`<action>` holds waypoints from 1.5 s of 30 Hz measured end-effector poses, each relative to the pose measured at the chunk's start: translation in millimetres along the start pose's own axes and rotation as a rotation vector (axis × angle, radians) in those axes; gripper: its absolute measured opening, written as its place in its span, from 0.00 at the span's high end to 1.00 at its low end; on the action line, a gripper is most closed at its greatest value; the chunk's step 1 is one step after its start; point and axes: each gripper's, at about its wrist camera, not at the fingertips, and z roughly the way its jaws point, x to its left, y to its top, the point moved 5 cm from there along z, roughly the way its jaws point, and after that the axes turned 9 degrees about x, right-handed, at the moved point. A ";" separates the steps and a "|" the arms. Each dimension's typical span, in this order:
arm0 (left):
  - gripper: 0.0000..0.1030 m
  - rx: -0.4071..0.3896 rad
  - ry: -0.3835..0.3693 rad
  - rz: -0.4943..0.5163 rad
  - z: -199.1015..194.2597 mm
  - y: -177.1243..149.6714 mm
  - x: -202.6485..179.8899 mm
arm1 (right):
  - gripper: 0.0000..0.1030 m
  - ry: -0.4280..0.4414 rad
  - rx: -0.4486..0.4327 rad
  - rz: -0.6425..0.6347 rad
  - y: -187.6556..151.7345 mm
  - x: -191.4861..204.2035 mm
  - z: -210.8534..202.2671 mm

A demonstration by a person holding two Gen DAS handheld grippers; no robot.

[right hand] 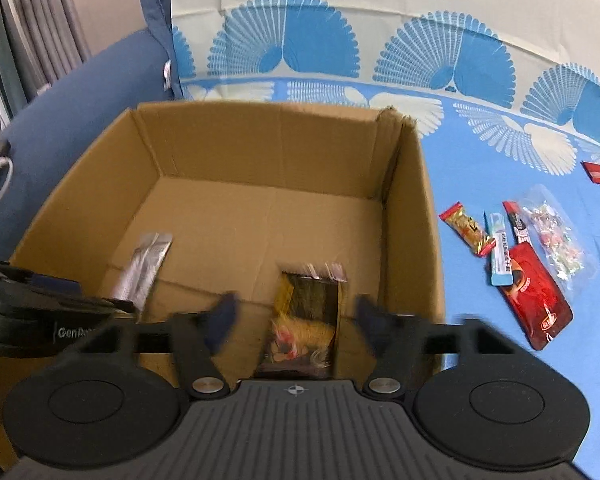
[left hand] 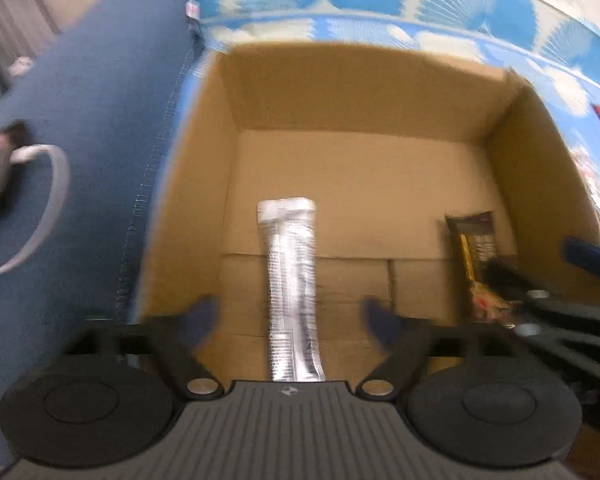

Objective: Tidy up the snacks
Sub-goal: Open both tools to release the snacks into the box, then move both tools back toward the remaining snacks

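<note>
2 snack packs lie in the cardboard box (right hand: 414, 208): a silver sachet (left hand: 293, 292) and a dark wrapper (right hand: 306, 316). Left hand-held gripper (left hand: 291, 318) and right hand-held gripper (right hand: 295, 318) both gape, released, grasping nothing.

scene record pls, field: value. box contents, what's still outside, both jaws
container: open cardboard box on blue fan-print cloth
in box: silver stick pack; dark gold-and-black snack pack
outside, right of box: red-gold candy bar, light blue bar, red-black bar, red pouch, clear bag of wrapped candies
left gripper: jaws open, astride silver pack, pads clear of it
right gripper: jaws open, astride dark pack, pads clear of it
</note>
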 end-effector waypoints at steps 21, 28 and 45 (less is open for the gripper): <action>0.00 -0.126 0.067 -0.071 -149.0 -162.8 3.8 | 0.08 0.015 -0.142 -0.114 -115.0 23.4 -183.2; 0.00 -0.186 0.064 -0.054 -177.5 -186.2 -8.3 | 0.06 0.006 -0.198 -0.093 -142.2 17.0 -219.9; 0.00 -0.241 0.103 -0.005 -206.5 -200.2 -28.4 | 0.04 0.022 -0.272 -0.037 -163.4 -1.5 -251.7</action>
